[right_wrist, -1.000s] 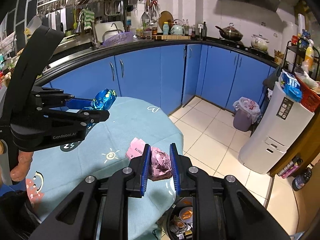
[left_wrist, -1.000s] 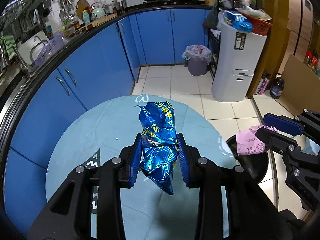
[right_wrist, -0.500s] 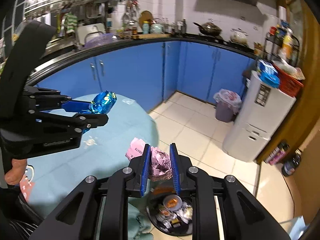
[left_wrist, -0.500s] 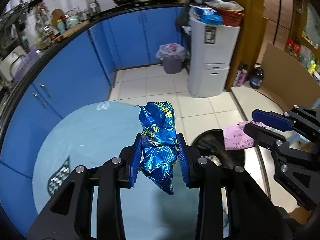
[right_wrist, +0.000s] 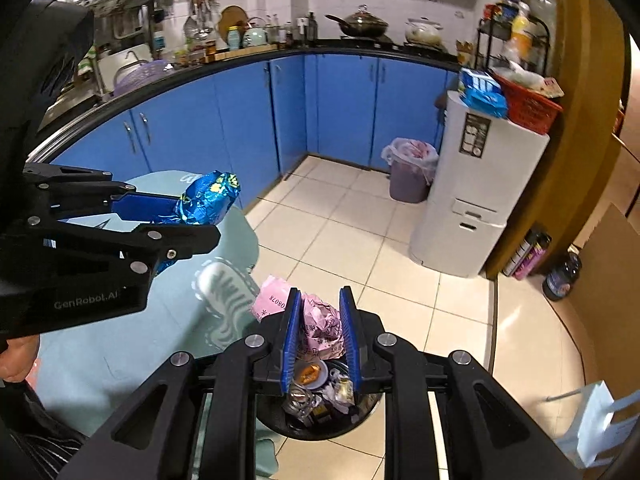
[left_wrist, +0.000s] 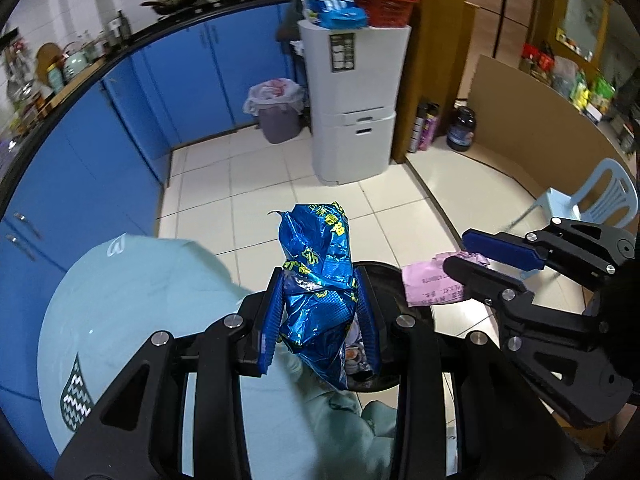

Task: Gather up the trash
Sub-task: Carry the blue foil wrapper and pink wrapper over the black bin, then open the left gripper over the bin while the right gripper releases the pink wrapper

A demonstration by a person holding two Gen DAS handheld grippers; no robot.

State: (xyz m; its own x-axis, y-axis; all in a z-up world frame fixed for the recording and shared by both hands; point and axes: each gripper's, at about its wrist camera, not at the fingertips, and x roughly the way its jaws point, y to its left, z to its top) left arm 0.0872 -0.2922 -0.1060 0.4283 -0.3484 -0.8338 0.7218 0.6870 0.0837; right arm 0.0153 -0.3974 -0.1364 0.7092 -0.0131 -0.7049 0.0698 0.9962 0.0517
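My left gripper [left_wrist: 320, 316] clamps the blue foil snack wrapper [left_wrist: 316, 280] at the table edge, and my right gripper [right_wrist: 320, 332] pinches the crumpled pink paper [right_wrist: 320, 328] above the black trash bin [right_wrist: 320, 408], ready for release.

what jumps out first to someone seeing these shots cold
The shiny blue foil snack bag pinched in the left gripper, out past the edge of the round table. Next, the crumpled pink paper clamped in the right gripper directly above the black trash bin, which already holds wrappers.
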